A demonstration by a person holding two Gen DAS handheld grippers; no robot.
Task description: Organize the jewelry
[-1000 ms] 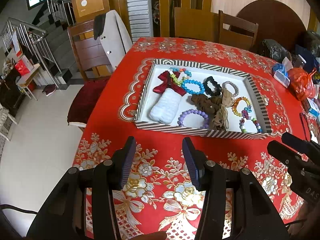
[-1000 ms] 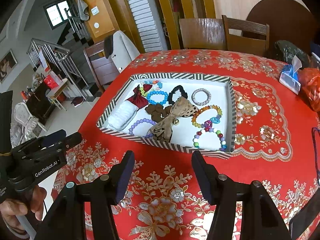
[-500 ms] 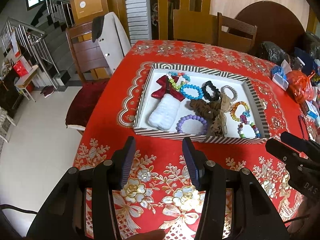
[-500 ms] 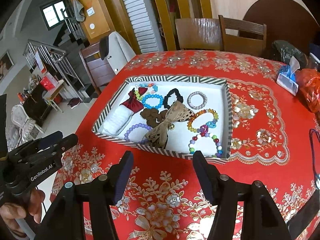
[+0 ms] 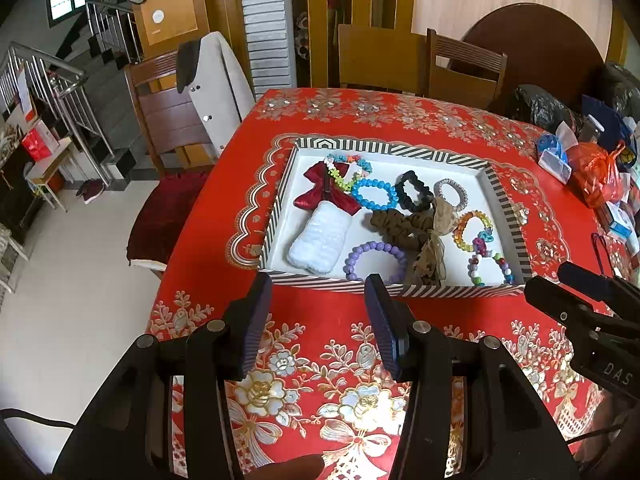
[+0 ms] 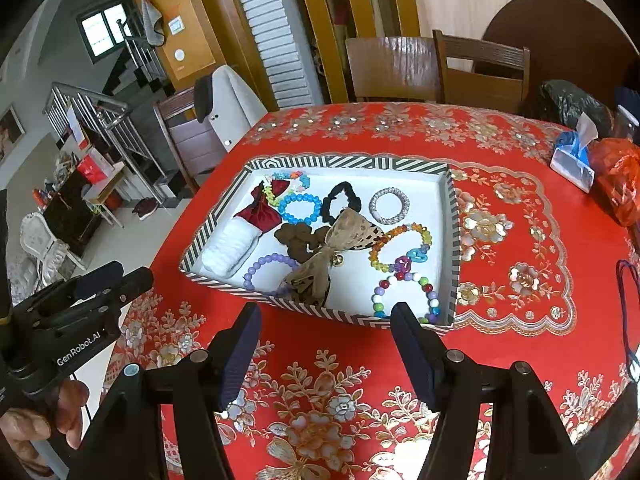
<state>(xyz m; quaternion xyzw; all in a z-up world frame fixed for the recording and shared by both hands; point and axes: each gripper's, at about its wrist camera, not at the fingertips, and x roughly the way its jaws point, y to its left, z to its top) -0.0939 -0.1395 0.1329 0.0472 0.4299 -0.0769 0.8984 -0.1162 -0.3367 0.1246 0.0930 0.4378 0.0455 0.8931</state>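
Observation:
A striped-rim white tray [image 5: 392, 148] [image 6: 348, 160] lies on the red tablecloth and holds jewelry and hair pieces. Among them are a red bow [image 5: 320, 196], a white band [image 5: 318, 240], a blue bead bracelet [image 6: 300, 208], a purple bead bracelet [image 5: 374, 260], a tan bow [image 6: 332, 256] and a multicolour bead bracelet [image 6: 404, 296]. My left gripper [image 5: 316, 284] hovers just in front of the tray's near rim, open and empty. My right gripper [image 6: 326, 312] hangs before the near rim too; its jaws are opening with nothing between them.
Wooden chairs [image 5: 464, 64] stand at the far side, and one with a coat [image 5: 216, 84] at the left. An orange bag [image 5: 596, 176] and a tissue pack [image 6: 572, 160] clutter the right edge. The table drops off at the left to a tiled floor [image 5: 72, 272].
The right gripper's jaws have spread wider. Both hands have stayed nearly in place, and the left jaws keep the same gap.

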